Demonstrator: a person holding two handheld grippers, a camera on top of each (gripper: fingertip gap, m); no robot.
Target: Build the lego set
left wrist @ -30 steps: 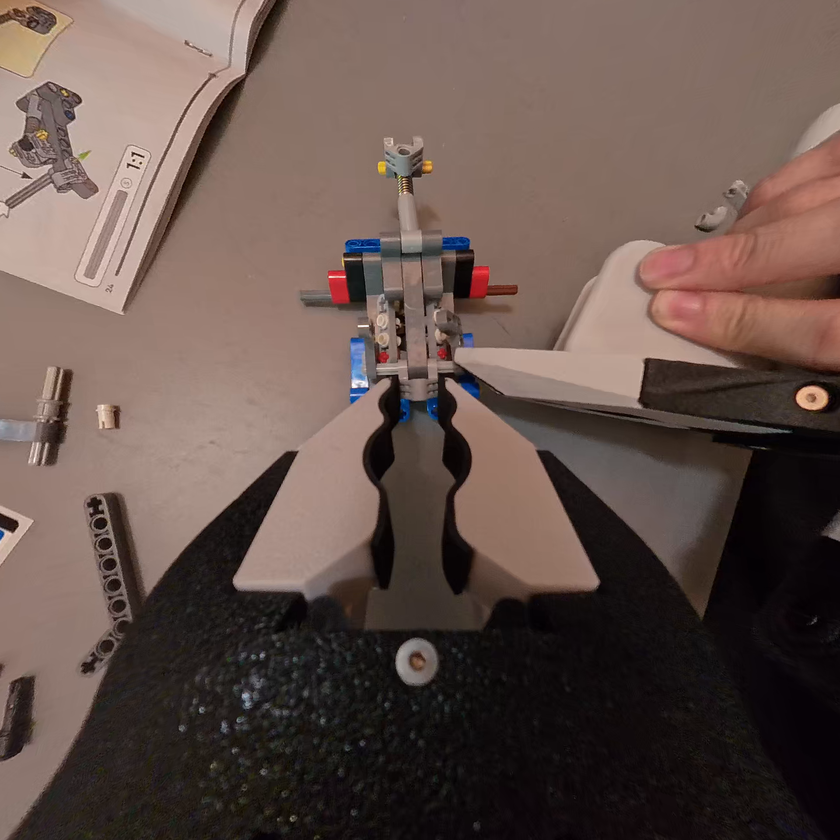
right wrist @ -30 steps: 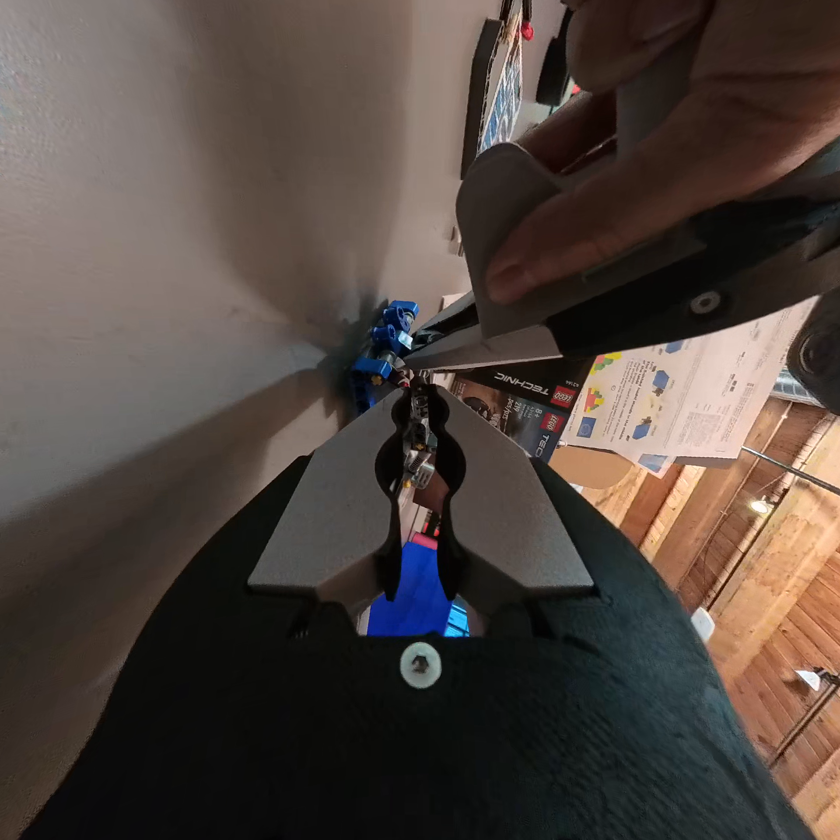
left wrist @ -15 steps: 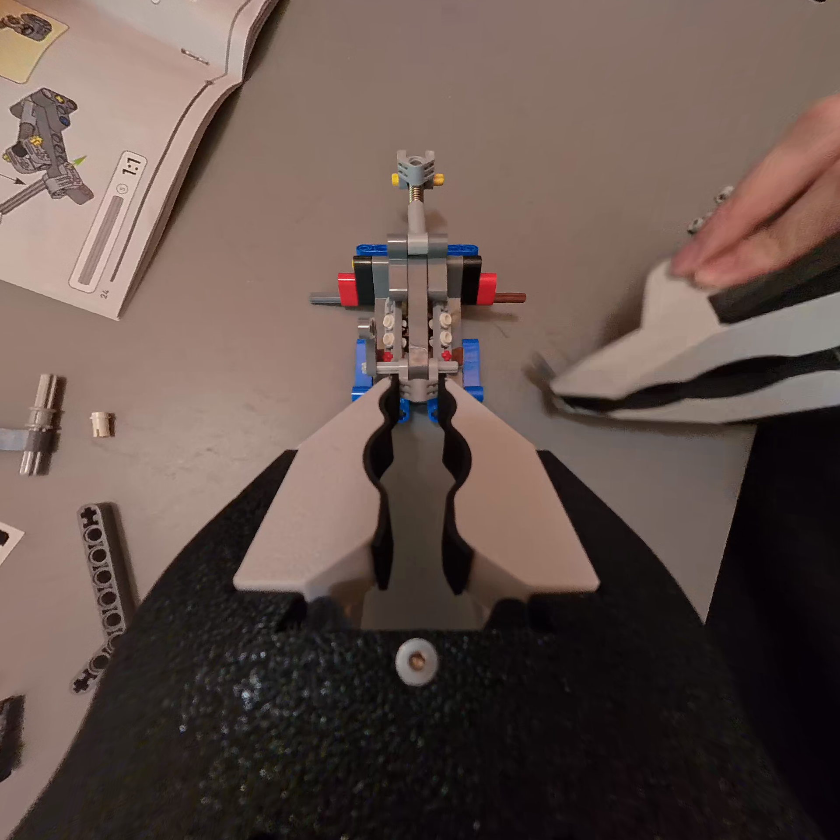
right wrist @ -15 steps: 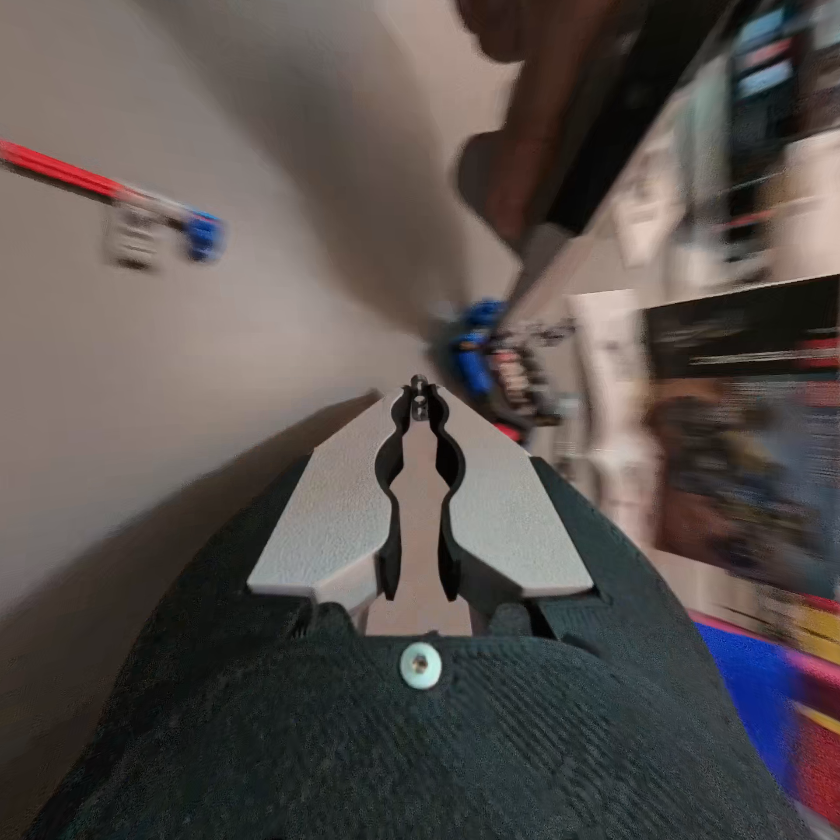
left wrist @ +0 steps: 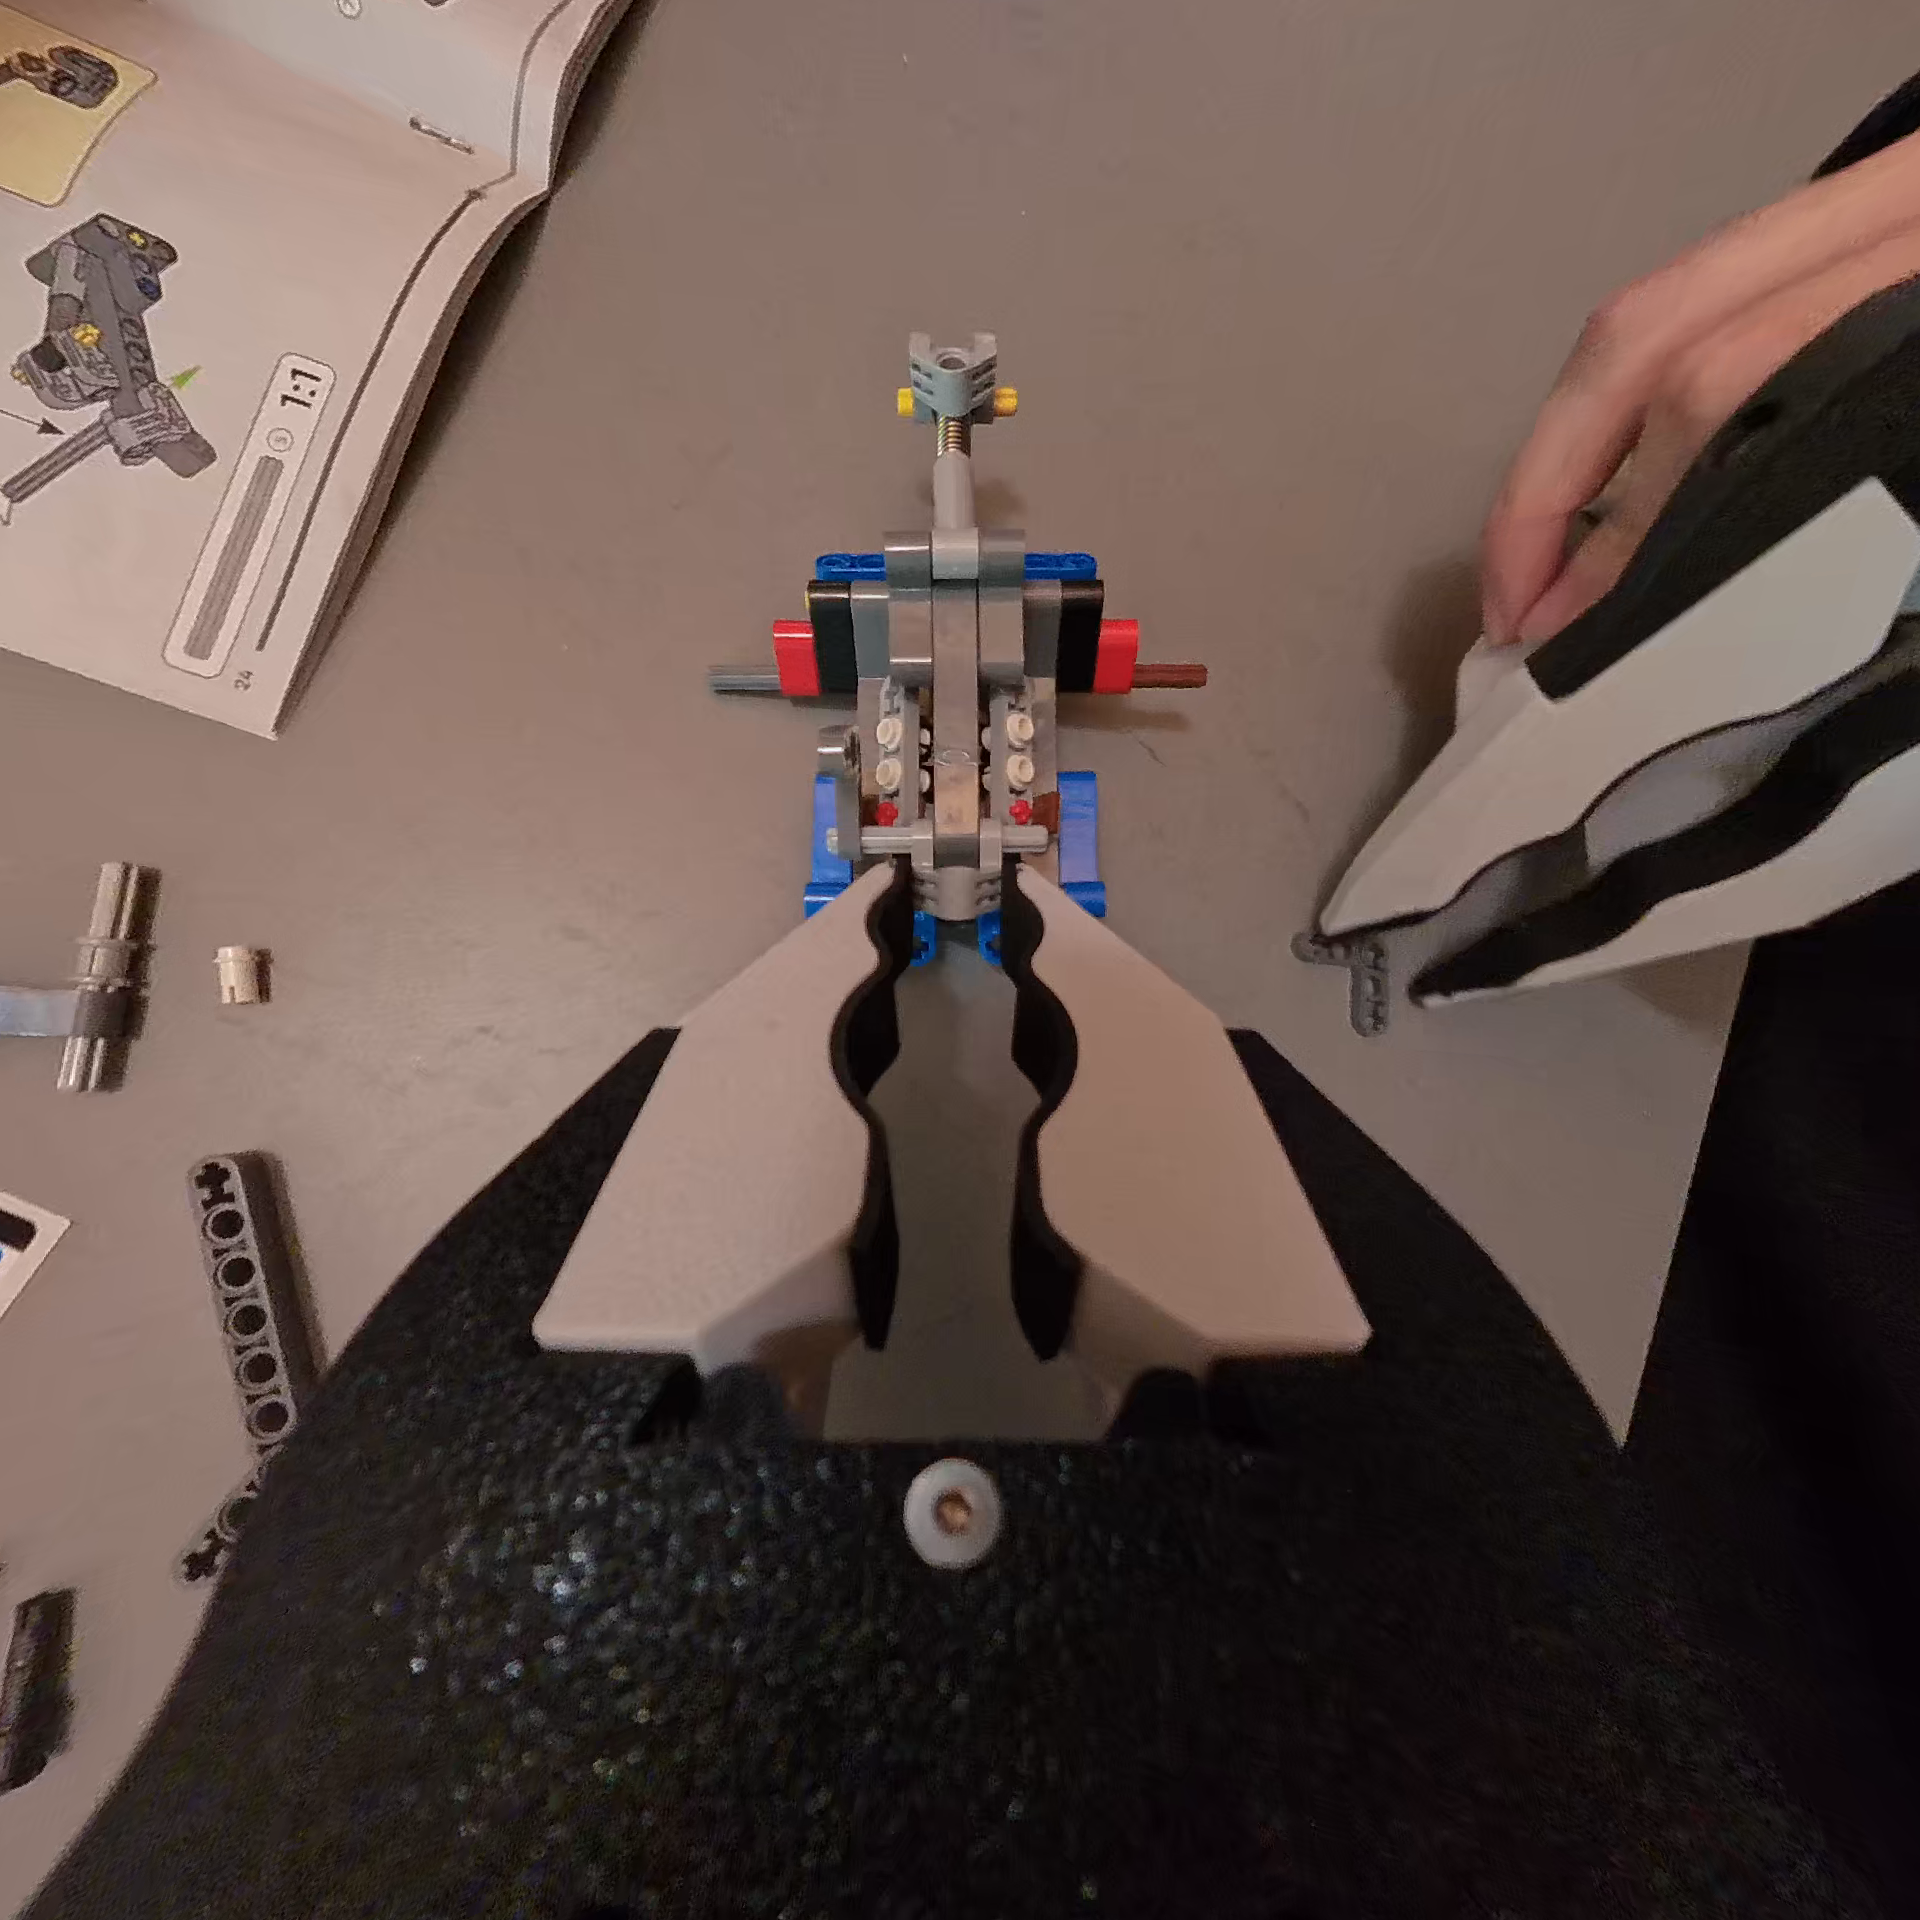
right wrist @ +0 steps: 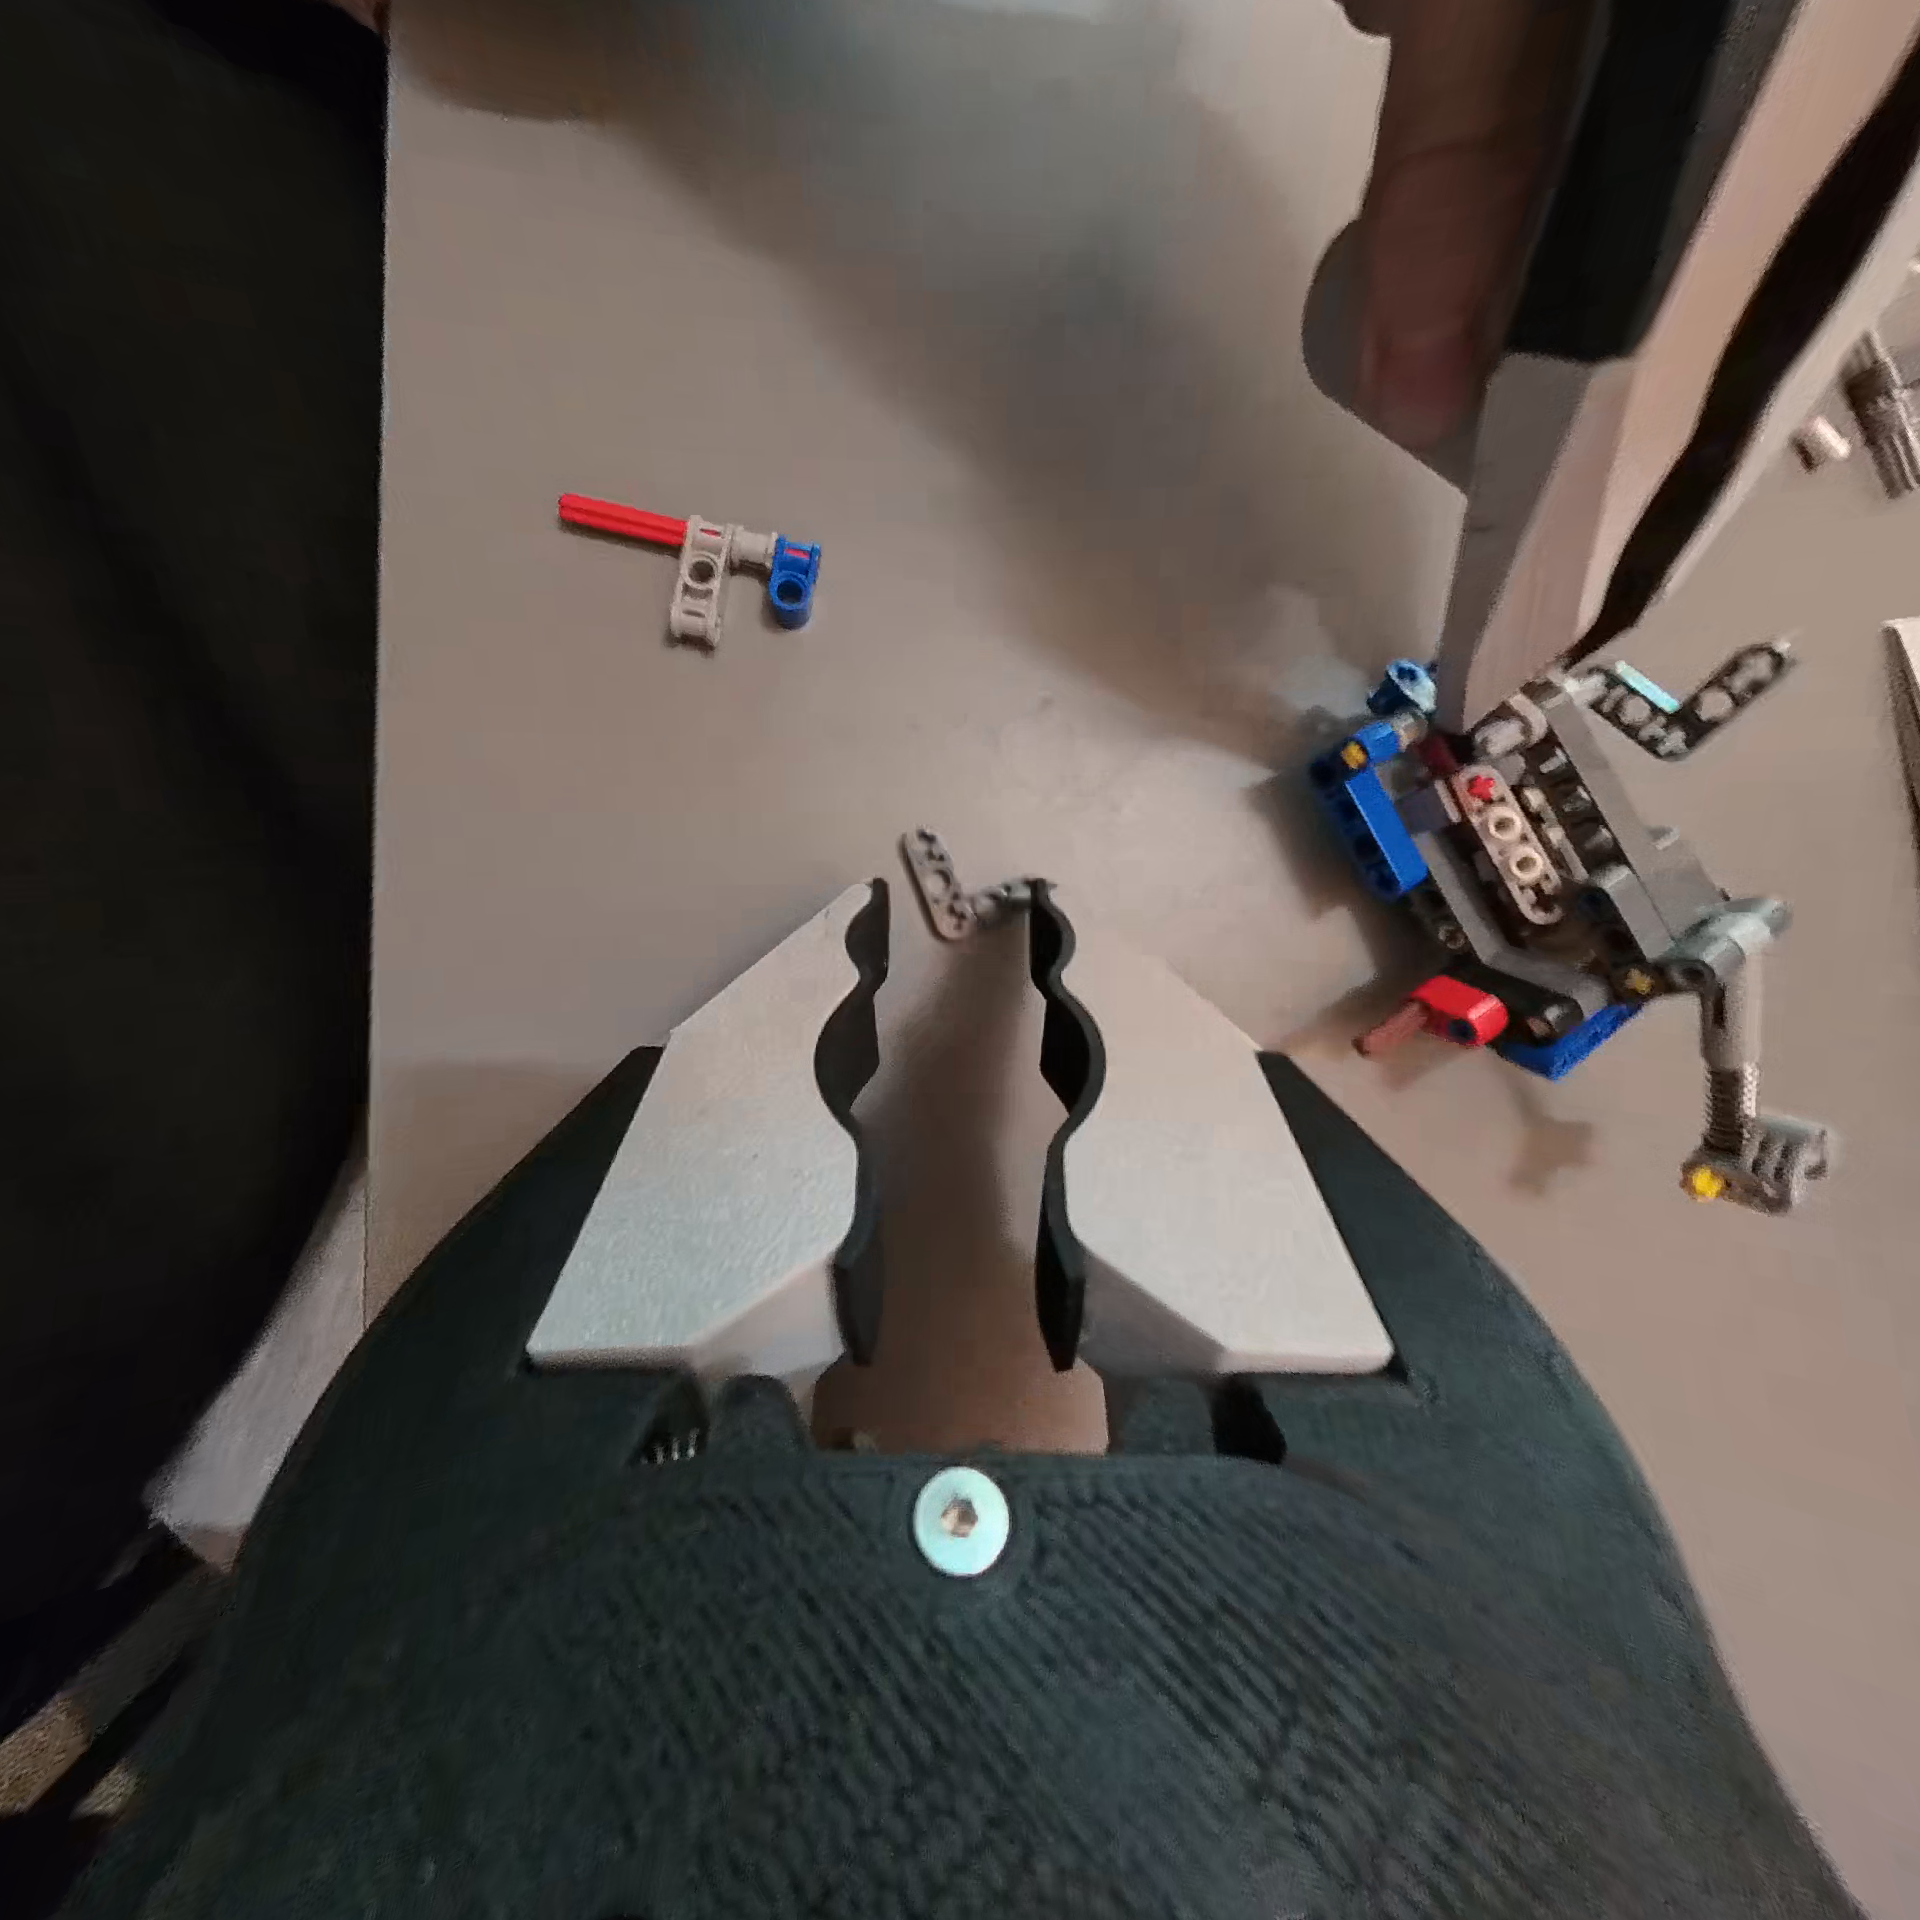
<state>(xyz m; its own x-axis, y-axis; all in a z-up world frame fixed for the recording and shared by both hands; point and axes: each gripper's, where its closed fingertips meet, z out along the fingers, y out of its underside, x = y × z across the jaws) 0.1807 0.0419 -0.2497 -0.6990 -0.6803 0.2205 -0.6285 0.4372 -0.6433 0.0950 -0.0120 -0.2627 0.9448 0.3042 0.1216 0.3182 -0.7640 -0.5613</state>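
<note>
- The left tongs (left wrist: pixel 954 883) squeeze the near grey end of the brick model (left wrist: pixel 956 665). Both fingertips press on that grey end, one on each side.
- The brick model sits on the grey tabletop (left wrist: pixel 1247 260). It is made of grey, blue, black and red bricks. A grey rod with a spring sticks out of its far end.
- The right tongs (right wrist: pixel 961 899) are open and hold nothing.
- One small grey L-shaped piece (right wrist: pixel 951 888) lies on the tabletop at the tips of the right tongs. It seems to touch one tip only; the other tip is apart from it.
- A hand (left wrist: pixel 1621 436) holds the right tongs from above.
- In the right wrist view, one small part (right wrist: pixel 707 566) lies farther out, well apart from the tongs. It has a red stick, a grey bit and a blue bit.
- To the left of the model I count one tiny cream peg (left wrist: pixel 244 974), one grey pin part (left wrist: pixel 99 977), and one long dark beam with holes (left wrist: pixel 244 1309).
- One open booklet (left wrist: pixel 260 312) with drawings lies at the far left corner.
- One small white card (left wrist: pixel 21 1242) peeks in at the left edge.
- The black body of each tongs hides the tabletop closest to the camera.
</note>
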